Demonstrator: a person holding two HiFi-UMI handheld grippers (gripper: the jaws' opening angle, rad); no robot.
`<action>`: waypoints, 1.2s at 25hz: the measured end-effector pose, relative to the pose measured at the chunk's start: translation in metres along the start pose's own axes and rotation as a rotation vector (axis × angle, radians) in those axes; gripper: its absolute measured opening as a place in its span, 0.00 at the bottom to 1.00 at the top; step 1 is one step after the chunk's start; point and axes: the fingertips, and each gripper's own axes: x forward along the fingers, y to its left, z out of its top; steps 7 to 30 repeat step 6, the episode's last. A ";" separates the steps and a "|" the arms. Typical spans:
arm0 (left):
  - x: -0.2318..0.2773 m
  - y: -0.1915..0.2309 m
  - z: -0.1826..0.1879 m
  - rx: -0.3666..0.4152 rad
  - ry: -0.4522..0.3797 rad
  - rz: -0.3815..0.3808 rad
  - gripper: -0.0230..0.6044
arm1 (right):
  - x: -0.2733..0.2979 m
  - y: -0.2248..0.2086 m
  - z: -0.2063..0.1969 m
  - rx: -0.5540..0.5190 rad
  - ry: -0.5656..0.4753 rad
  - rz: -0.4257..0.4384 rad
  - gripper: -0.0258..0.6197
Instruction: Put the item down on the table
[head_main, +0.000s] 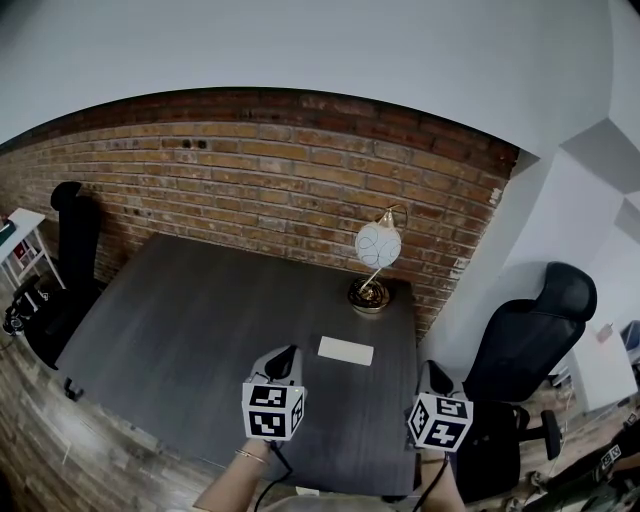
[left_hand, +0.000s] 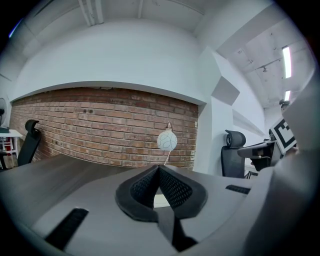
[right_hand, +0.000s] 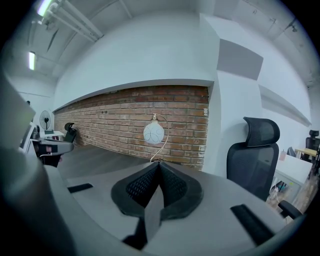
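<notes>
Two claws hang over the near end of the dark grey tabletop (head_main: 180, 320): the left claw (head_main: 287, 356) above its surface, the right claw (head_main: 432, 372) at its right edge, well apart from each other. Just beyond the left claw a flat white rectangular item (head_main: 345, 350) lies on the tabletop, touching neither claw. Farther on, near the far right corner, stands a table lamp (head_main: 377, 245) with a white globe shade on a curved brass stem. A red brick wall (head_main: 250, 170) runs behind the tabletop. A black office chair (head_main: 530, 335) stands to the right past the right claw, and a second black chair (head_main: 72, 225) sits at the far left beside a white shelf (head_main: 22, 235).

From the left gripper view only a sliver of the white item (left_hand: 160, 200) shows, in the gap under the meeting pads; what kind of item it is cannot be told. A forearm is cut off at the head view's bottom edge, and the clutter at the lower right corner is too small to make out.

The left claw (left_hand: 159, 170) has its tips pressed together with nothing gripped. The right claw (right_hand: 159, 166) is likewise closed tip to tip and empty.
</notes>
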 end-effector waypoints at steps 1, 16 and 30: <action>0.000 0.000 -0.001 -0.001 0.000 0.001 0.06 | 0.000 -0.001 -0.001 -0.001 0.000 -0.001 0.09; 0.000 0.001 -0.004 -0.009 0.003 0.003 0.06 | -0.001 -0.002 -0.002 0.004 0.000 -0.008 0.09; 0.000 0.001 -0.004 -0.009 0.003 0.003 0.06 | -0.001 -0.002 -0.002 0.004 0.000 -0.008 0.09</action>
